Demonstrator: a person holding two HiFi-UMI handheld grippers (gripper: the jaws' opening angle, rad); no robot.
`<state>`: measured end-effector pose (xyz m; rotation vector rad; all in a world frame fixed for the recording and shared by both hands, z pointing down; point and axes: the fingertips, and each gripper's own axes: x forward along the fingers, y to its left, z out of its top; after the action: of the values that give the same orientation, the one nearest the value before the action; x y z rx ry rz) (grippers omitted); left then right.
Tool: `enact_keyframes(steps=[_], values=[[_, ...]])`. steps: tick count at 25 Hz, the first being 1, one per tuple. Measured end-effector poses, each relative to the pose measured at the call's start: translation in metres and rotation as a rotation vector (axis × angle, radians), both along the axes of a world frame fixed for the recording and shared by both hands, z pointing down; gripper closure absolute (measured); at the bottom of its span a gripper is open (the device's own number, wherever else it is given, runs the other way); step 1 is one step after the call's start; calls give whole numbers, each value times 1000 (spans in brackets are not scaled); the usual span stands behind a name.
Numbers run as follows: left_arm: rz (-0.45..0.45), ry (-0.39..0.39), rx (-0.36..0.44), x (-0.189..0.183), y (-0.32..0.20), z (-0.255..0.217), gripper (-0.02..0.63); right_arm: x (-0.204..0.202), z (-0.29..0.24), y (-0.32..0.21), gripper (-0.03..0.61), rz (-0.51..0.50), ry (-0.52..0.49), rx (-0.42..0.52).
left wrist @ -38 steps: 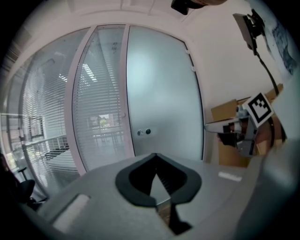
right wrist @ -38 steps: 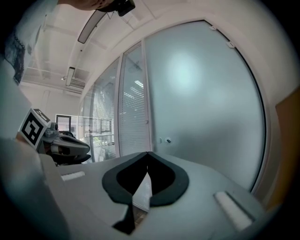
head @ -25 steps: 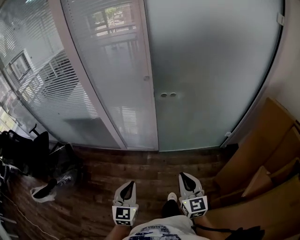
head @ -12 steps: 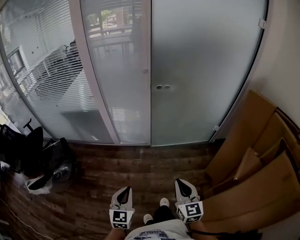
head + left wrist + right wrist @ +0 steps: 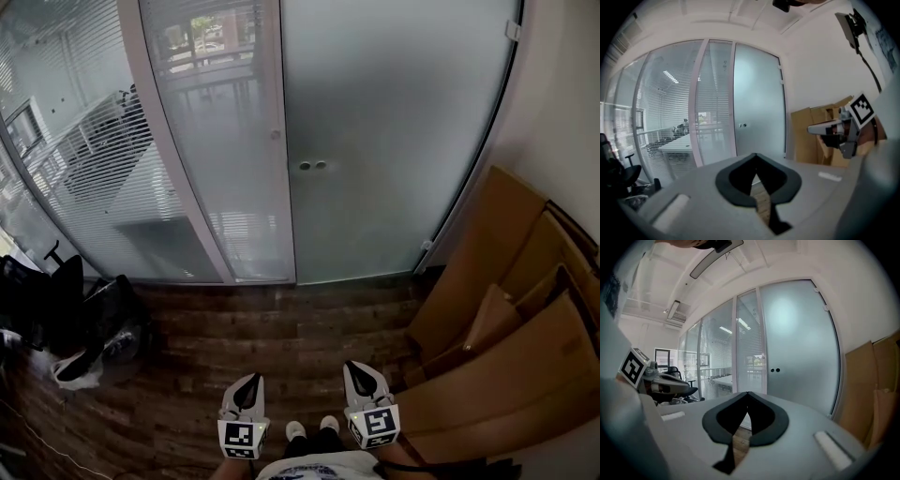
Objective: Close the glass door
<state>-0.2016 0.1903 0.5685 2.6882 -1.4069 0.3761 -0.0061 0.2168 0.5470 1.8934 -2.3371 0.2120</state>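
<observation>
We hold the left gripper [image 5: 250, 380] and right gripper [image 5: 362, 368] over the floor's [image 5: 281, 328] near edge, jaws together on nothing. The door [image 5: 394, 141] stands along its far edge, well apart from both.

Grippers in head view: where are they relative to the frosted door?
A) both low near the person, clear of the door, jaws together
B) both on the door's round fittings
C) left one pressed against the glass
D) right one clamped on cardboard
A: the left gripper and right gripper sit at the bottom of the head view over the wood floor, jaws together and empty, apart from the frosted door.
</observation>
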Motion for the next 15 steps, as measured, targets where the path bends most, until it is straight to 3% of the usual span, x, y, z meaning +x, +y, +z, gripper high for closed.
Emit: enact_keyframes(steps=[15], values=[[-16,-26,67,38,-20,-28,613,38,-28,-15,572,-55,4,80]])
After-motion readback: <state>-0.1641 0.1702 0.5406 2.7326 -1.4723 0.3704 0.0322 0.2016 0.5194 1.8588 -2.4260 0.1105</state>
